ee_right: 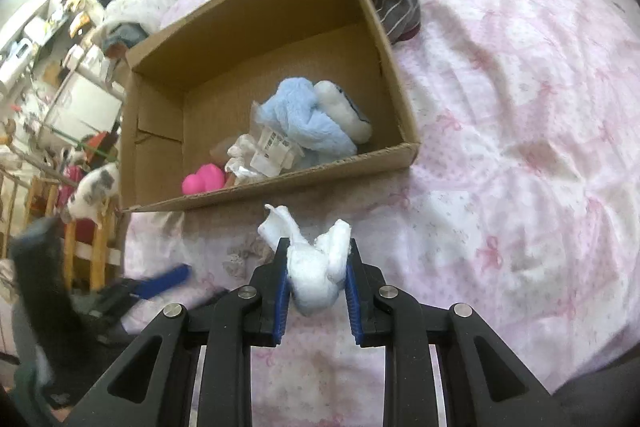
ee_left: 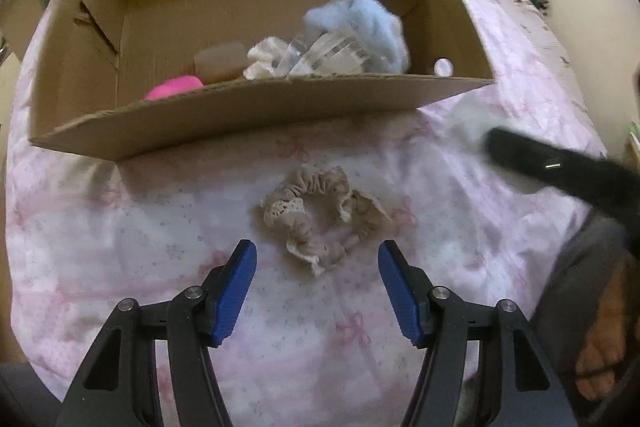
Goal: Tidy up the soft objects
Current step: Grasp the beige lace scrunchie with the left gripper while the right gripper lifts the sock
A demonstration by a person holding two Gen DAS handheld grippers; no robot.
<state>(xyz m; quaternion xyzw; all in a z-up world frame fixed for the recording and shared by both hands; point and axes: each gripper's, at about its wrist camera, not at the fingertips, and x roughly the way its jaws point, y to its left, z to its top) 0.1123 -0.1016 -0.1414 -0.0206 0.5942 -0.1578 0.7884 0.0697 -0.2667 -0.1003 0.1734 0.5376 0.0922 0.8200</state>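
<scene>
Low centre of frame, your right gripper [ee_right: 317, 277] clenches white cloth [ee_right: 316, 283]; your left gripper [ee_left: 317, 281] hangs released over the scrunchie [ee_left: 320, 211].

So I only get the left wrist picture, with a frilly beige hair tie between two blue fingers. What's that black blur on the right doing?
Observer: That is the right gripper, shut on a wad of white fabric.
Operator: Anything behind the box I can't see?
Observer: Yes, a grey striped garment lies against the far corner of the cardboard box.
Operator: Is there more under the blue fluffy thing?
Observer: Beside the blue plush lies a white plush piece.
</scene>
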